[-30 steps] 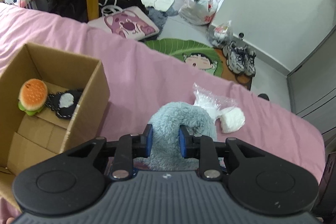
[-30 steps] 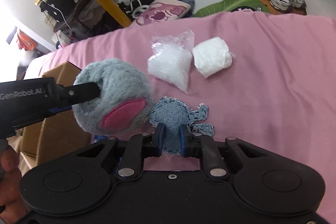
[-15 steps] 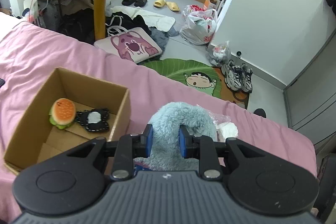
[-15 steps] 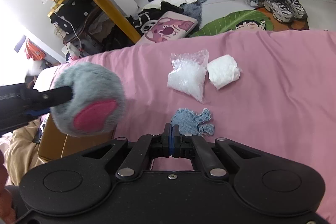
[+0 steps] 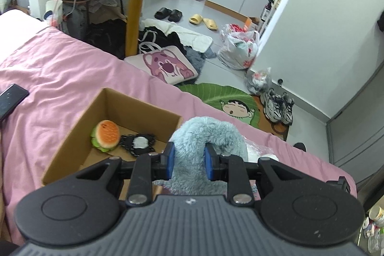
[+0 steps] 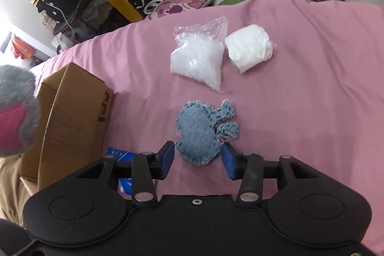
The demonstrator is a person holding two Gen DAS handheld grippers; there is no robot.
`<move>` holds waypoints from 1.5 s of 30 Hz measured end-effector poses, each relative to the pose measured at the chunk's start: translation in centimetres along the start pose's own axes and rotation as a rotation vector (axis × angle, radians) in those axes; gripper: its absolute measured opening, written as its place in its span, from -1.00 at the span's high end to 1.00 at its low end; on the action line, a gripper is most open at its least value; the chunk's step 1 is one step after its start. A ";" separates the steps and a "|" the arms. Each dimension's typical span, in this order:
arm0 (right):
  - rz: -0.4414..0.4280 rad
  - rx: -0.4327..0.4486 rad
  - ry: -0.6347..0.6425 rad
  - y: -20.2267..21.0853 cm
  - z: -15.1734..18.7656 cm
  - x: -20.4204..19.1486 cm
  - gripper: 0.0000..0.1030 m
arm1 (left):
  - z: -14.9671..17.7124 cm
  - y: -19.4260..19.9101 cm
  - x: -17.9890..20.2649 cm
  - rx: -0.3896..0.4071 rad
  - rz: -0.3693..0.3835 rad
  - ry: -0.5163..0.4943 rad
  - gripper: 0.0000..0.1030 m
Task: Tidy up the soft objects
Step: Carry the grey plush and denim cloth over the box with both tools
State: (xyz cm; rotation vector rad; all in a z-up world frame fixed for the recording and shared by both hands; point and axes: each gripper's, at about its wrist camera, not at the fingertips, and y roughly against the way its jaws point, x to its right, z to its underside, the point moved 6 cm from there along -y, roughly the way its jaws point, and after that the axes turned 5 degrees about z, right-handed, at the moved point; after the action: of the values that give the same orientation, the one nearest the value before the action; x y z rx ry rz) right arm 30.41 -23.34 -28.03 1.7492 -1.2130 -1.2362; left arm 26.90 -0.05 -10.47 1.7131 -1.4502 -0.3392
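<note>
I am holding my right gripper (image 6: 198, 160) low over the pink bedspread (image 6: 312, 88) with its jaws spread apart, empty. The denim patch (image 6: 204, 131) is lying just ahead of them, its near edge reaching in between the tips, its long axis running far and right. Beyond it the clear bag (image 6: 199, 59) and white bundle (image 6: 249, 49) are waiting side by side. My left gripper (image 5: 188, 161) is clamping the grey plush (image 5: 206, 143), hanging at the right rim of the cardboard box (image 5: 72, 126), which is sitting to the left.

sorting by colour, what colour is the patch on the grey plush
Pink patch on the fluffy grey plush toy; clearest in the right wrist view.
</note>
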 end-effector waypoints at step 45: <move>-0.018 0.188 0.189 8.2 -1.9 -11.2 0.61 | -0.2 -2.7 -14.8 -0.033 -0.037 0.253 0.52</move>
State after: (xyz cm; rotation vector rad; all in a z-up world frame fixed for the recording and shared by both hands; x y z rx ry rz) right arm 28.34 -15.69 -16.46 1.9673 -1.2364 -0.9673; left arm 24.55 13.37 -16.82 1.6908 -1.2242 -0.1576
